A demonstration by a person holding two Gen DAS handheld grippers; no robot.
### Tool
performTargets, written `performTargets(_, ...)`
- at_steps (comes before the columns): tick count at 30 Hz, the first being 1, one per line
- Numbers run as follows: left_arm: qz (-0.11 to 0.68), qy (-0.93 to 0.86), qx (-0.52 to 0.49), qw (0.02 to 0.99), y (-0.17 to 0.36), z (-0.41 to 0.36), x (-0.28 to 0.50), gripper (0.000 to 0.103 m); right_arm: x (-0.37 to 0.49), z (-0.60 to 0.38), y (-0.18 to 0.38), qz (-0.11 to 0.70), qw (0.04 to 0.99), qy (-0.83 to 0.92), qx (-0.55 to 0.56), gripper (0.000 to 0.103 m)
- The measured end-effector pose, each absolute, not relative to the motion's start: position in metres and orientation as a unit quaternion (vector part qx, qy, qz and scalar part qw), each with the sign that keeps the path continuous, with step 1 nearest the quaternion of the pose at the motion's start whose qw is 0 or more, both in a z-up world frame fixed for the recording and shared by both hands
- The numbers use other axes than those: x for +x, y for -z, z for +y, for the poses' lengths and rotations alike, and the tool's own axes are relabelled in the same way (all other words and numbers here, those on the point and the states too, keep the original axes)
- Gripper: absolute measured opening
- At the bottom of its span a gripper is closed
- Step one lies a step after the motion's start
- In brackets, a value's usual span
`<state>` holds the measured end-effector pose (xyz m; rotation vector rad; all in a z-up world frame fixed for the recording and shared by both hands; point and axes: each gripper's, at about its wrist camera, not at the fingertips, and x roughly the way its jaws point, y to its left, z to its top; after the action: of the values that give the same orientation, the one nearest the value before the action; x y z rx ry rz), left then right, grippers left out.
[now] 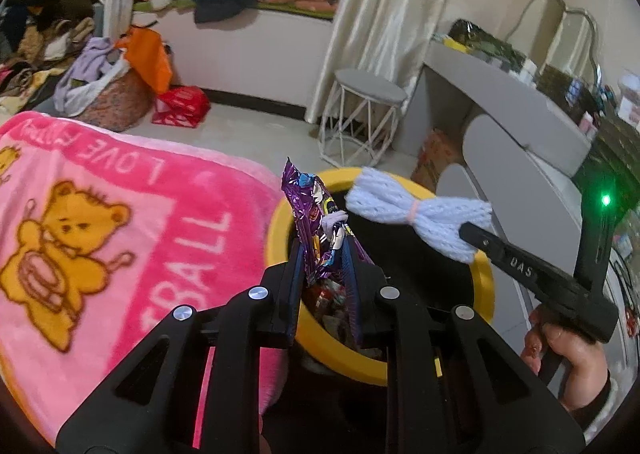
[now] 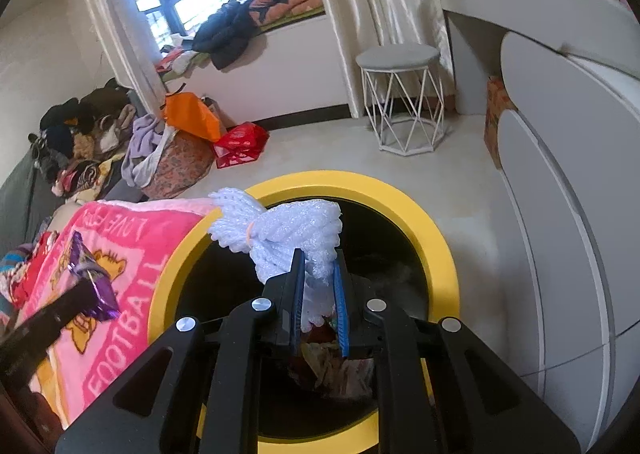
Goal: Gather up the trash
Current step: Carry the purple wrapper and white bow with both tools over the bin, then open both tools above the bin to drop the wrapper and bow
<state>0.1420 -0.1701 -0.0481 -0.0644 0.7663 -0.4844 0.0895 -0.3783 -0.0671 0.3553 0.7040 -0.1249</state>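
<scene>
My left gripper [image 1: 322, 250] is shut on a purple foil snack wrapper [image 1: 310, 214] and holds it over the left rim of a yellow-rimmed trash bin [image 1: 280, 230]. My right gripper [image 2: 318, 260] is shut on a white foam net sleeve [image 2: 280, 230] tied with a rubber band and holds it above the bin's opening [image 2: 400, 198]. The foam sleeve [image 1: 416, 210] and right gripper [image 1: 472, 234] also show in the left wrist view. The wrapper [image 2: 94, 274] and left gripper show at the left of the right wrist view. Trash lies in the bin's dark bottom.
A pink bear blanket [image 1: 100, 234] covers the bed left of the bin. A grey dressing table [image 2: 560, 174] stands to the right. A wire stool [image 2: 402, 102], a laundry basket [image 2: 176, 166], a red bag [image 2: 240, 144] and clothes piles sit beyond on the floor.
</scene>
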Motion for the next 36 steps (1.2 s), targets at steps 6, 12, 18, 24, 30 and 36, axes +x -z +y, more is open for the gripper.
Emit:
performTargets(6,0.390,0.252,-0.016,0.885,0.062,-0.191,0.146,0.015,0.091,-0.385,0.073,0.353,0.915,0.064,0.186,0.016)
performTargets(12,0.402,0.266,-0.007,0.876,0.071,-0.205,0.151,0.016,0.094,-0.386,0.074,0.355,0.912,0.066,0.193,0.017)
performTargets(18,0.422,0.280,-0.007,0.863,0.079,-0.214,0.162,0.031,0.093,-0.391,0.075,0.357,0.909,0.072,0.204,0.032)
performTargets(24,0.419,0.274,-0.007,0.865,0.079,-0.211,0.163,0.063,0.089,-0.393,0.071,0.349,0.910,0.080,0.207,0.051)
performTargets(30,0.414,0.260,-0.018,0.872,0.074,-0.195,0.160,0.079,0.082,-0.391,0.069,0.349,0.913,0.076,0.196,0.056)
performTargets(36,0.397,0.239,-0.033,0.886,0.062,-0.173,0.153,0.092,0.073,-0.380,0.062,0.343,0.920,0.068,0.179,0.063)
